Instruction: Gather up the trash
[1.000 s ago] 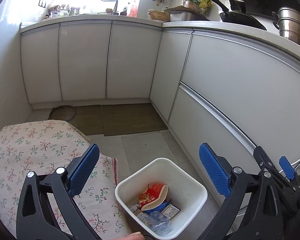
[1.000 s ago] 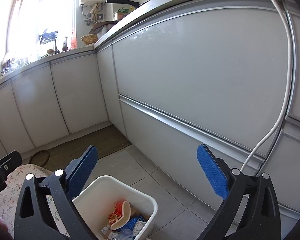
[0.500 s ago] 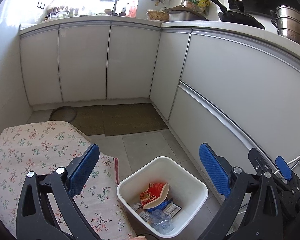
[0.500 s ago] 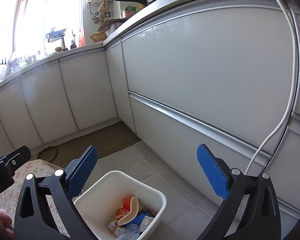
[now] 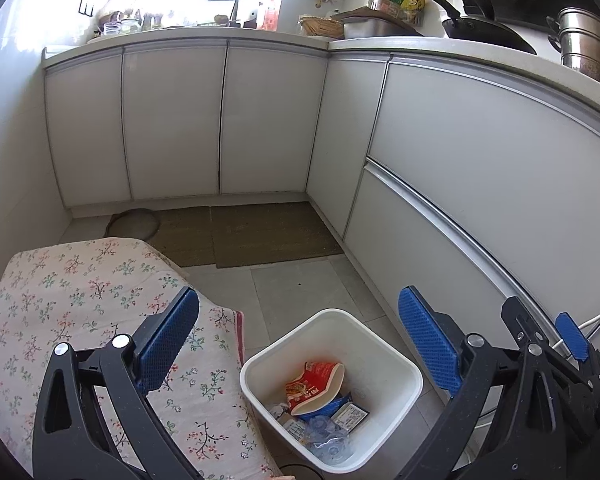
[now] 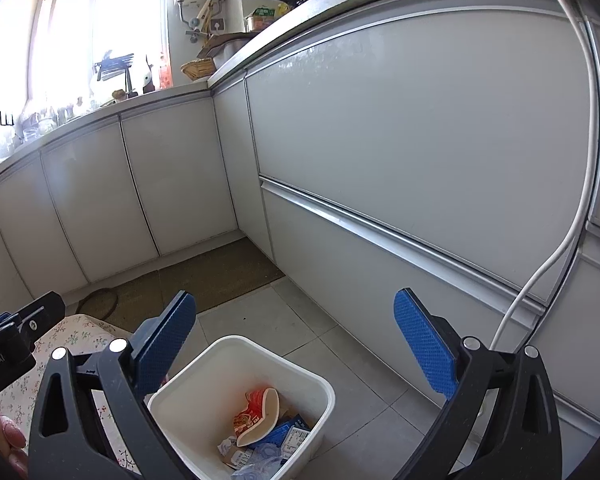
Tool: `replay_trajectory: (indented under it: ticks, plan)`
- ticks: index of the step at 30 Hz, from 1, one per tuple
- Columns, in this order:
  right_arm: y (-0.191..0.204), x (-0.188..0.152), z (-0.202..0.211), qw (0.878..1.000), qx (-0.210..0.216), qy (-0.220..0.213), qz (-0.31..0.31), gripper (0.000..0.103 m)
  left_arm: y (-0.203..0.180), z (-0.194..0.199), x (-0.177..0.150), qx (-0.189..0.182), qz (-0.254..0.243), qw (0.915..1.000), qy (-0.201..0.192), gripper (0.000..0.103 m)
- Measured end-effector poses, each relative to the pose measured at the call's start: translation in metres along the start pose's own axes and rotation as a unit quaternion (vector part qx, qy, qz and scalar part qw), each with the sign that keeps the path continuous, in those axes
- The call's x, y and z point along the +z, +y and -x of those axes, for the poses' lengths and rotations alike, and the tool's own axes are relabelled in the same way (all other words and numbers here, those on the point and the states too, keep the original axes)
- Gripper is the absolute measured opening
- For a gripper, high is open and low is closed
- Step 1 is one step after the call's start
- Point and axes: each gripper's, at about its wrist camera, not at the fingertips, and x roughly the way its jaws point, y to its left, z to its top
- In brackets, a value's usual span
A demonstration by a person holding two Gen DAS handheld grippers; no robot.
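A white trash bin point(image 5: 400, 360) stands on the tiled floor below both grippers; it also shows in the right wrist view point(image 6: 236, 346). It holds a red instant-noodle cup point(image 5: 314, 380), a blue packet point(image 5: 326, 408), clear plastic point(image 5: 328, 442) and small wrappers. The cup point(image 6: 256, 412) shows in the right wrist view too. My left gripper point(image 5: 298, 338) is open and empty above the bin's near side. My right gripper point(image 6: 294, 340) is open and empty above the bin; its fingers point(image 5: 572, 336) show at the right of the left wrist view.
A table with a floral cloth point(image 5: 80, 300) sits left of the bin. White cabinets point(image 5: 172, 120) line the back and right. Brown mats point(image 5: 260, 232) lie on the floor. A white cable point(image 6: 560, 248) hangs down the right cabinets. Pots and a pan point(image 5: 480, 32) are on the counter.
Both grippers have drifted slightly; the bin shifted a little right in both views. Both stay open and empty.
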Motion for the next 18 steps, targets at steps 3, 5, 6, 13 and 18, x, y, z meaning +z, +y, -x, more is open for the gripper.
replay_trajectory:
  ticks: [3, 5, 6, 13, 18]
  plan:
    - [0.0001, -0.0002, -0.0025, 1.0, 0.0, 0.004, 0.002, 0.096, 0.0006, -0.0004, -0.0011, 0.0, 0.0, 1.0, 0.001, 0.096]
    - [-0.0005, 0.0012, -0.0046, 1.0, 0.001, 0.006, 0.002, 0.096, 0.0004, -0.0005, -0.0011, 0.0, -0.001, 1.0, 0.001, 0.096]
    - [-0.0003, 0.0014, -0.0047, 1.0, 0.001, 0.006, 0.002, 0.096, 0.0, 0.0, -0.0015, -0.001, -0.002, 1.0, 0.0, 0.096]
    - [-0.0011, 0.0013, -0.0048, 1.0, 0.001, 0.006, 0.0, 0.096, -0.0027, 0.0025, -0.0035, -0.002, -0.018, 0.9998, -0.013, 0.094]
    - [0.0003, 0.0004, -0.0024, 1.0, -0.001, 0.003, 0.0, 0.096, -0.0033, 0.0026, -0.0055, -0.001, -0.022, 0.9997, -0.014, 0.092]
